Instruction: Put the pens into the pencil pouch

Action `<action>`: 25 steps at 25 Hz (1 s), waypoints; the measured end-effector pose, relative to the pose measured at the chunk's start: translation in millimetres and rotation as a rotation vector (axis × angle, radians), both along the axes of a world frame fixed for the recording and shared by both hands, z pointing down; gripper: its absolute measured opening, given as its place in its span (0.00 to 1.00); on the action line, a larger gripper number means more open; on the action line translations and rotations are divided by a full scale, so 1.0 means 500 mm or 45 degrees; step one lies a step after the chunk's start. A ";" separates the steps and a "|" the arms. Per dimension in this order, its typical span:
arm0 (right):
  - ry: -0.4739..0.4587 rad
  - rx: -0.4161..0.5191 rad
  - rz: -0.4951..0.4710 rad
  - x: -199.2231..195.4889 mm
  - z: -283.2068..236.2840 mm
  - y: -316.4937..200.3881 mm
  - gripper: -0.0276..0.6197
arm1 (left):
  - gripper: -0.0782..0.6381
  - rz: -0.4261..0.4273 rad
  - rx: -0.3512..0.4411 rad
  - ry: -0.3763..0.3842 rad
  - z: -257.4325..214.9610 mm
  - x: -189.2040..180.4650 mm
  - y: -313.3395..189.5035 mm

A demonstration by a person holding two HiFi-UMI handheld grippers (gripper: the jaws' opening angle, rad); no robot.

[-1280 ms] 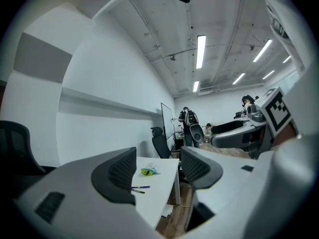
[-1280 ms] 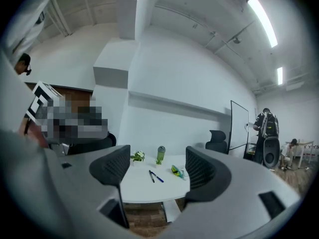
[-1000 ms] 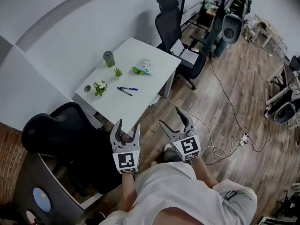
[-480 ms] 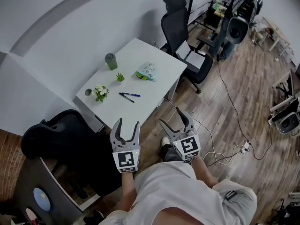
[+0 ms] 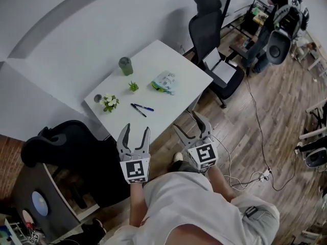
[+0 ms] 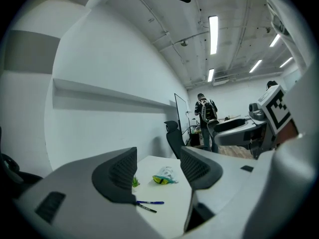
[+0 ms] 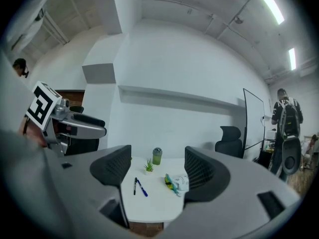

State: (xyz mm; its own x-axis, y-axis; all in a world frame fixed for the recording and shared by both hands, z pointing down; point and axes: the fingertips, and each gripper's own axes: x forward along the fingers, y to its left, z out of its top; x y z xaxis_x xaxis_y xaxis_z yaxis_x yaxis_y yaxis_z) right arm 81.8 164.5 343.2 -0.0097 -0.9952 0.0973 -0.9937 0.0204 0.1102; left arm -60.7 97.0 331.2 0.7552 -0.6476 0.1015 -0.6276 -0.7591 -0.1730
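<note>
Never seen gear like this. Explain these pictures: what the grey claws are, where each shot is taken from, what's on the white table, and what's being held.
There is no robot here. A person holds a tool in each hand, and each tool ends in two-jawed tongs and carries a cube with square markers. The head view comes from a camera on the person's head, looking down on the left gripper and the right gripper. The other two views come from cameras riding on the tools, each looking out between its own tongs. Both tongs stand open and hold nothing. On the white table lie two pens side by side, a pencil pouch, a green cup, a small green plant and a little pot of flowers.
</note>
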 end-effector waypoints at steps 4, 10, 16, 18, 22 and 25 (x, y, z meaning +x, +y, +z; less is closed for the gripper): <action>-0.009 0.011 -0.037 0.056 -0.006 -0.026 0.56 | 0.48 -0.052 0.015 -0.016 -0.009 0.048 -0.023; -0.015 0.016 -0.054 0.124 -0.004 -0.056 0.56 | 0.48 -0.108 0.018 -0.005 -0.008 0.106 -0.051; -0.034 0.022 -0.086 0.159 0.002 -0.098 0.56 | 0.47 -0.124 0.011 -0.015 -0.001 0.150 -0.081; -0.039 0.020 -0.087 0.168 0.007 -0.113 0.56 | 0.47 -0.121 0.004 -0.023 0.007 0.162 -0.092; -0.045 0.010 -0.081 0.185 0.020 -0.144 0.55 | 0.47 -0.117 -0.004 -0.023 0.019 0.182 -0.120; -0.038 -0.001 -0.078 0.198 0.024 -0.172 0.55 | 0.47 -0.115 -0.005 -0.022 0.024 0.196 -0.149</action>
State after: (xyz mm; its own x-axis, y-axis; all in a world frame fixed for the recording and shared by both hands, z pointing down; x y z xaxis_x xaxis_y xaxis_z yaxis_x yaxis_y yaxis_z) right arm 181.0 78.5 355.1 -0.0738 -0.9926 0.0965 -0.9934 0.0817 0.0808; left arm 37.2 22.4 343.0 0.6922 -0.7123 0.1165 -0.6903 -0.7004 -0.1814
